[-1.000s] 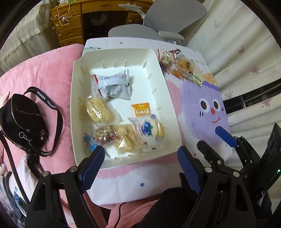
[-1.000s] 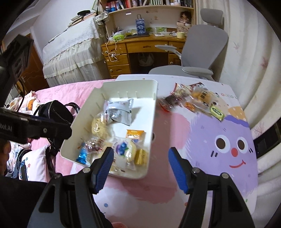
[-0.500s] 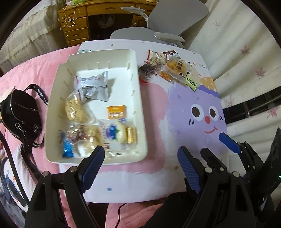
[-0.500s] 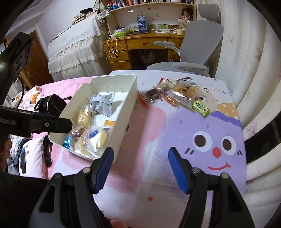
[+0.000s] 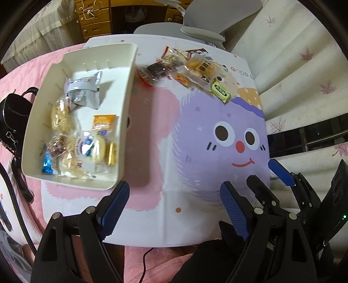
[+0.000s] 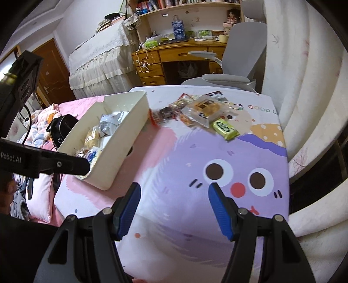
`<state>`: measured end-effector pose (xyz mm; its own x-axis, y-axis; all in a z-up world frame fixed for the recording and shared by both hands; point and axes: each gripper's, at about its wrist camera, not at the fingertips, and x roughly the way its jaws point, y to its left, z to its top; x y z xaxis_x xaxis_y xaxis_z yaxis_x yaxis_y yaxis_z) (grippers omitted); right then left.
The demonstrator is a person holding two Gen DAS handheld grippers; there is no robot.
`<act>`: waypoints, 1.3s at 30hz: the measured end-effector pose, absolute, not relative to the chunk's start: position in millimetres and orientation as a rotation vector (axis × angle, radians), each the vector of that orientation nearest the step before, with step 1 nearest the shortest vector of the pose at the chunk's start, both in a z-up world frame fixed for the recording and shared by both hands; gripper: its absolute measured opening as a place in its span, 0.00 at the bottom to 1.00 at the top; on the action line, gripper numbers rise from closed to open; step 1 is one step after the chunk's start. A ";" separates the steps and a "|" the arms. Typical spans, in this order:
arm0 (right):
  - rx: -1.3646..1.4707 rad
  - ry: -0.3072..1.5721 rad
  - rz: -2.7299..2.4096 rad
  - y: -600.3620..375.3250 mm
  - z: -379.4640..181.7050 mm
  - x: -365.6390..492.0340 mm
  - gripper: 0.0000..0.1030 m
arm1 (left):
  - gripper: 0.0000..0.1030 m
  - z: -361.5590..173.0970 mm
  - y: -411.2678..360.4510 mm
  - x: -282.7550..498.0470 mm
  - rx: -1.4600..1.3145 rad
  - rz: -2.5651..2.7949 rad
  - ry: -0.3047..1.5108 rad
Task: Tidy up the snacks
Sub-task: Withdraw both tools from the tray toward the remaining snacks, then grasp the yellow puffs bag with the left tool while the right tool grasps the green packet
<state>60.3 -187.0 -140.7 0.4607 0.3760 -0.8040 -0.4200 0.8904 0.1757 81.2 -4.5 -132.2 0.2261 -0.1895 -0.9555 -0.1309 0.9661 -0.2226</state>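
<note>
Along the bench's (image 5: 165, 217) far edge lies your loose heap of wrapped snacks (image 5: 189, 67), beside the white plastic tray (image 5: 125, 122) (already part-filled). Both tools, left (image 5: 174, 206) and right (image 6: 174, 206), hang spread and empty, ready to pick.

Bedroom clutter around the table

A grey office chair (image 6: 237, 63) stands at the table's far edge, before a wooden desk (image 6: 174, 58) with drawers and a bookshelf (image 6: 174, 4) above it. A bed with a white frilled cover (image 6: 97, 63) is beyond the far left corner. A black handbag (image 5: 13, 122) lies on pink bedding (image 5: 26, 71) off the left edge. A leaf-print curtain (image 5: 304, 56) hangs along the right edge.
</note>
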 end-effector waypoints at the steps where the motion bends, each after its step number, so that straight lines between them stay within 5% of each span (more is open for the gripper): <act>1: -0.040 0.978 0.490 -191.8 -142.3 63.8 0.63 | 0.82 -132.3 -7.5 85.4 -0.277 -0.043 1.349; 17: -0.053 0.901 0.481 -218.0 -159.2 126.2 0.63 | 0.87 -123.9 -44.3 196.7 -0.147 -0.078 1.362; 39: -0.300 0.856 0.444 -177.6 -237.6 244.0 0.63 | 0.91 -223.5 -75.7 364.2 0.048 -0.171 1.541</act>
